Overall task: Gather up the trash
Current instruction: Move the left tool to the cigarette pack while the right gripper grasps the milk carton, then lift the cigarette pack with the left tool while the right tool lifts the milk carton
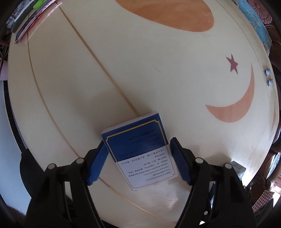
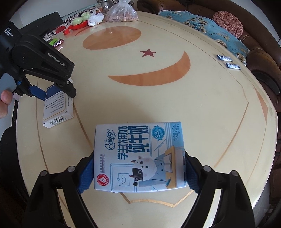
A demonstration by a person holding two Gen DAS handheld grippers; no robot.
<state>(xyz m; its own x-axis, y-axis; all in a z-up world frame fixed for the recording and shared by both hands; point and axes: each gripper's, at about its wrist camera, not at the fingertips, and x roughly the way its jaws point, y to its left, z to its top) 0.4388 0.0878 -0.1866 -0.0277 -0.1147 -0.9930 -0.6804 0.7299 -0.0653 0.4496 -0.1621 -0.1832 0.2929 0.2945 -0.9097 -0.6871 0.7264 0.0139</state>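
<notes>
A blue and white medicine box [image 1: 140, 150] lies flat on the cream round table [image 1: 158, 79]. My left gripper [image 1: 137, 142] points straight down over it, its blue pads [image 1: 98, 163] against the box's two long sides. In the right wrist view the same box [image 2: 56, 110] sits at the left under the left gripper [image 2: 58, 95]. A flattened light-blue milk carton [image 2: 140, 140] with a cartoon cow lies on the table, and my right gripper [image 2: 138, 155] is shut on it, pads [image 2: 86, 173] pressed on both side edges.
Two small blue sachets [image 2: 225, 58] [image 2: 232, 66] lie near the table's far right rim. At the back stand a plastic bag of nuts [image 2: 121, 13], a white bag [image 2: 95, 17] and red and green items [image 2: 77, 24]. A brown sofa with a blue cushion [image 2: 210, 26] borders the table.
</notes>
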